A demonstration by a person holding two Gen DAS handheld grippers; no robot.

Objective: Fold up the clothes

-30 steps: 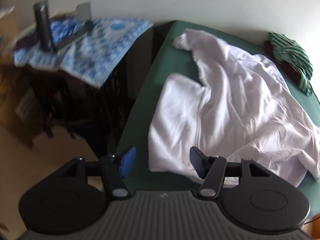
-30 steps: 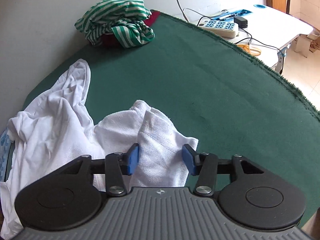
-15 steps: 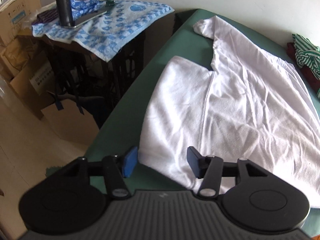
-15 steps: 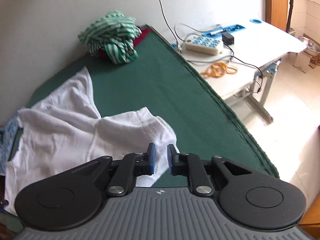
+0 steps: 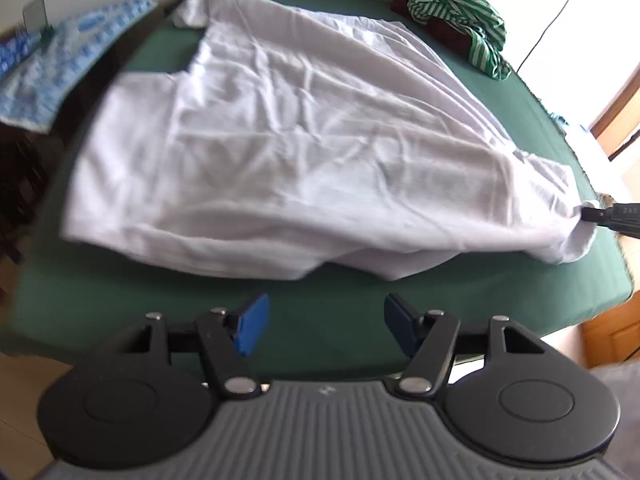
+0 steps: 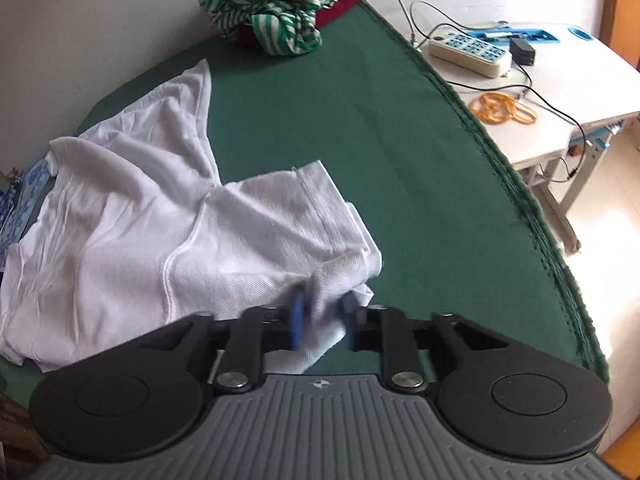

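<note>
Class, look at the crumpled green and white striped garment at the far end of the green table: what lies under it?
A dark red cloth shows beneath the striped garment, peeking out at its edges on the green table. How far the cloth extends underneath is covered, so it cannot be told.

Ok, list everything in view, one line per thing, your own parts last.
white T-shirt: one, white, spread across the green table, one corner clamped.
striped garment: one, green and white, bunched at the table's far end.
dark red cloth: one, under the striped garment.
green table: one, dark green top.
patterned cloth: one, blue and white, on a stand beside the table.
side desk: one, white, beside the table.
power strip: one, cream and blue, on the desk.
rubber bands: several, orange, on the desk.
left tool: open, jaws opening, nothing between them.
right tool: shut on the T-shirt.
</note>
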